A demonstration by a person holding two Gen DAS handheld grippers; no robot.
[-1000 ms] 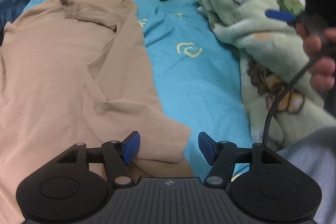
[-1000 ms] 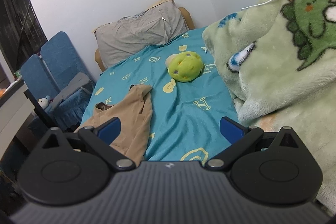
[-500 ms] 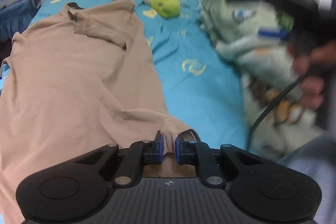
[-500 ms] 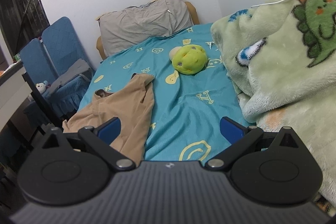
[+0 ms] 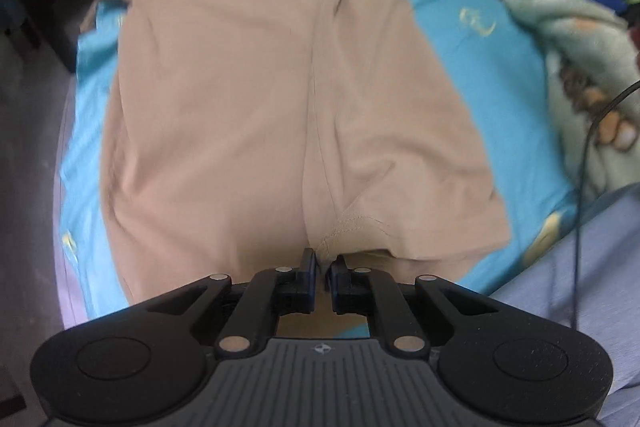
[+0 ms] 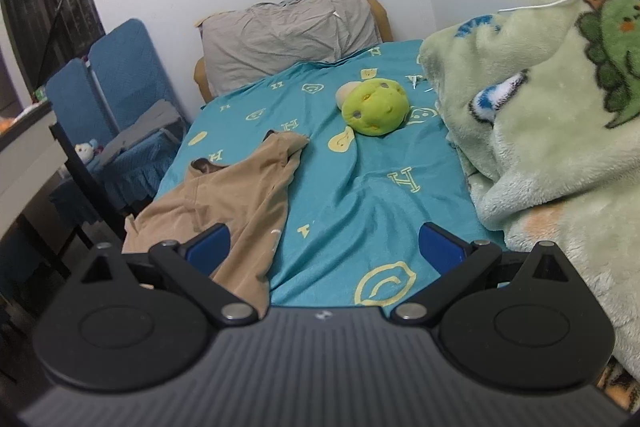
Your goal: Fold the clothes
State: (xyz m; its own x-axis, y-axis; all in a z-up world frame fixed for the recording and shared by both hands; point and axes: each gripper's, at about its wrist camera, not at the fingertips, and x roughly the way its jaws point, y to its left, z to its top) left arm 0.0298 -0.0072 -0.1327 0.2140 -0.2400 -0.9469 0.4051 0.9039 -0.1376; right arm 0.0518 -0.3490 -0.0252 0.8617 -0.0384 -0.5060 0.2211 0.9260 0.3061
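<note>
A tan shirt (image 5: 248, 99) lies spread lengthwise on the teal bed sheet (image 5: 460, 59), collar end far away. My left gripper (image 5: 323, 269) is shut on the shirt's near sleeve hem, which bunches between the blue pads. In the right wrist view the shirt's collar end (image 6: 224, 199) lies at the left of the sheet (image 6: 360, 195). My right gripper (image 6: 324, 247) is open and empty, held above the bed with its blue pads wide apart.
A green plush toy (image 6: 374, 107) sits mid-bed near a grey pillow (image 6: 288, 39). A pale green dinosaur blanket (image 6: 552, 131) is heaped along the right side and shows in the left wrist view (image 5: 572, 15). Blue chairs (image 6: 116, 99) stand left of the bed.
My left gripper closed on the sleeve hem and has carried it leftward over the shirt, with the view now looking more steeply down. My right gripper stayed open and shifted slightly.
</note>
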